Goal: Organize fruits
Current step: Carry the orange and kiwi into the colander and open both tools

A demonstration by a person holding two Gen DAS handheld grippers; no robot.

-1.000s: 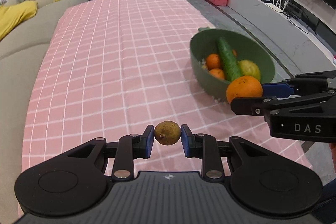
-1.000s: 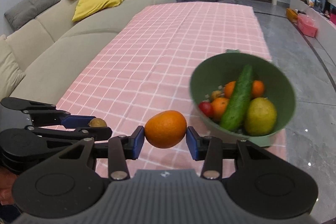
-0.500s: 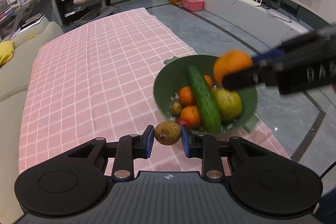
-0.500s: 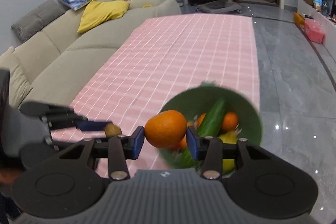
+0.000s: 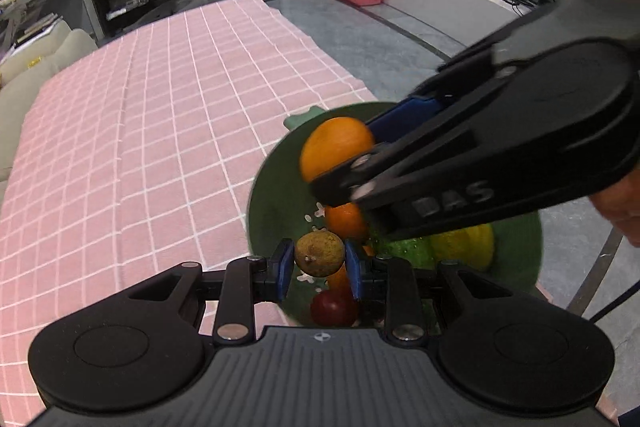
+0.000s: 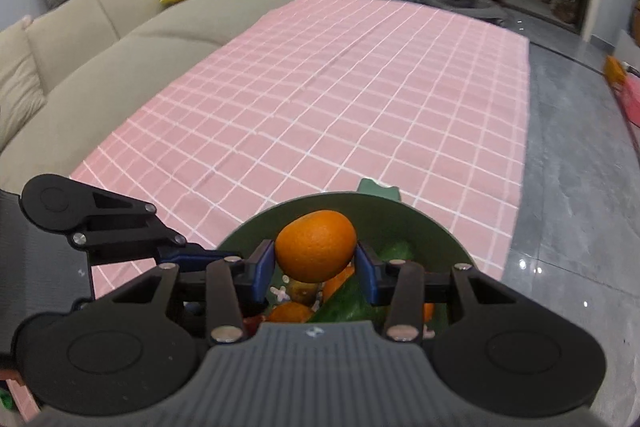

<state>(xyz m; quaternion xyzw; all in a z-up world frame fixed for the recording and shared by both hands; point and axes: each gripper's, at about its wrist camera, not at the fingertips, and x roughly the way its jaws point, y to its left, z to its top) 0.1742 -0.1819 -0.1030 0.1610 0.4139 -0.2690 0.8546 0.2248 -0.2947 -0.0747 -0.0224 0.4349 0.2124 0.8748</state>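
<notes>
Sitting between right claw [image 6: 315, 265] pads, orange [image 6: 315, 245] above bowl [image 6: 436, 231].

Two grippers meet over one green bowl [image 5: 268, 187]: the left gripper [image 5: 320, 263] clamps one brown-yellow fruit [image 5: 319, 253] between its jaws, and the right gripper [image 6: 315, 263] clamps one large orange [image 6: 316, 245]. Below the jaws lie at least two smaller oranges [image 5: 346, 221], one cucumber [image 6: 348, 301], one yellow-green fruit [image 5: 466, 245] and one small red fruit [image 5: 332, 307]. One pink checked cloth [image 5: 140, 147] stretches ahead of both jaws.
</notes>
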